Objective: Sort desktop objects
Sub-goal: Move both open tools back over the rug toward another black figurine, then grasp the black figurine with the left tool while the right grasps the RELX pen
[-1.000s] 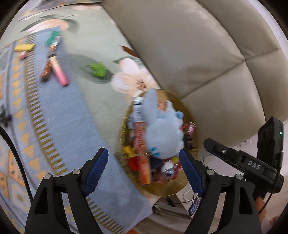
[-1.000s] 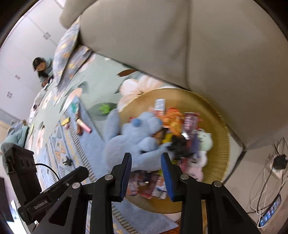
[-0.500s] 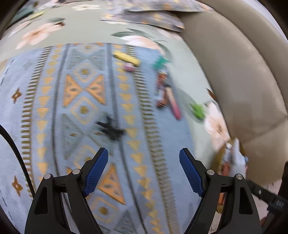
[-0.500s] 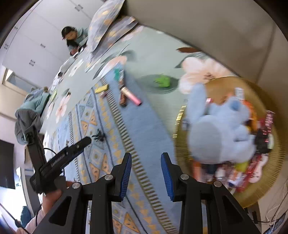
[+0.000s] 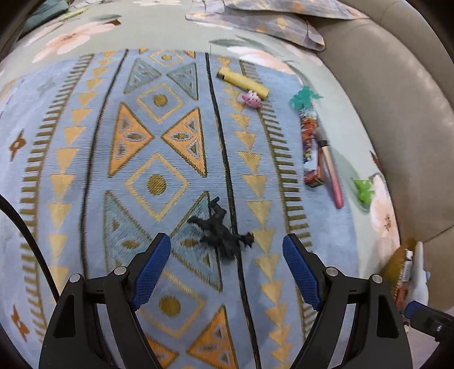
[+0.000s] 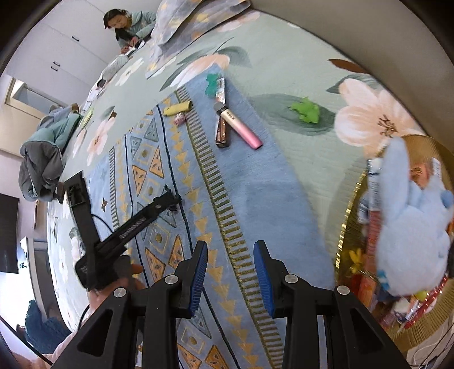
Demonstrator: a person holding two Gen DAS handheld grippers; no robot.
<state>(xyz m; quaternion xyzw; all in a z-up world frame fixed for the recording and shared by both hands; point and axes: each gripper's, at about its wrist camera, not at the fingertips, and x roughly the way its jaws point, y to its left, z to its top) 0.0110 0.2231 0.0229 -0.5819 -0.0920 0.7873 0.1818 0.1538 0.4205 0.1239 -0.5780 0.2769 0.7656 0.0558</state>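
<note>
My left gripper [image 5: 227, 266] is open and empty, just above a small black toy animal [image 5: 220, 231] lying on the blue patterned rug [image 5: 159, 159]. My right gripper [image 6: 230, 275] is open and empty over the rug, left of a round gold basket [image 6: 344, 227] filled with a blue plush toy [image 6: 408, 227] and snack packets. Loose on the rug are a pink pen [image 5: 332, 173], a snack bar [image 5: 310, 147], a yellow lighter [image 5: 242, 82], a small pink toy [image 5: 249, 99], a teal toy [image 5: 303, 98] and a green frog toy [image 5: 363, 190].
A beige sofa [image 5: 403, 113] runs along the right. Cushions [image 5: 266, 17] lie at the back. The rug sits on a floral mat [image 6: 283, 65]. A person [image 6: 124, 22] sits far off, and the left gripper's arm [image 6: 136, 221] shows in the right wrist view.
Both grippers have swung away from the basket toward the rug. The left gripper has come down close over the black toy animal. Both stay open.
</note>
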